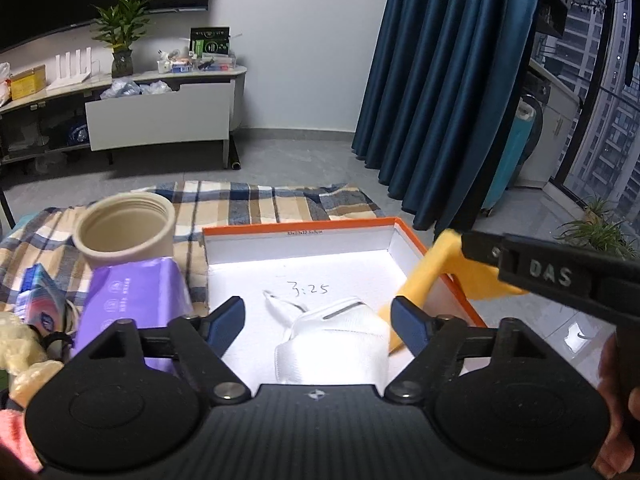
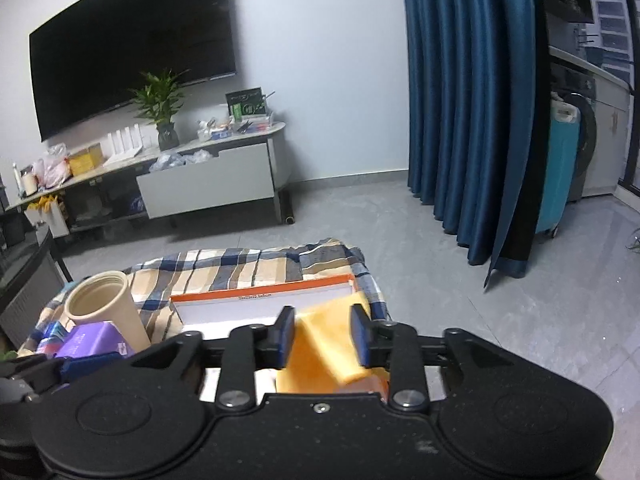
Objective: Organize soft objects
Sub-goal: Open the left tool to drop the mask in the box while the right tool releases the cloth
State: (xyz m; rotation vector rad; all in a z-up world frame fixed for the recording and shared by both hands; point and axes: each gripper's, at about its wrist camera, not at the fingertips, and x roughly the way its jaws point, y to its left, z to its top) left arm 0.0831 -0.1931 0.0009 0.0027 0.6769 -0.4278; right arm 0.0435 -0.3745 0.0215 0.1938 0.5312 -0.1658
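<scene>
A white face mask lies in the orange-rimmed white box, between the fingers of my open, empty left gripper, which hovers just over it. A yellow cloth hangs over the box's right wall. In the right wrist view the yellow cloth sits between the blue pads of my right gripper, which appears shut on it above the box. The right gripper also shows in the left wrist view, at the right.
A beige cylinder container stands left of the box on a plaid cloth. A purple wipes pack, a blue tissue pack, cream plush items and a pink item lie left. Blue curtains hang right.
</scene>
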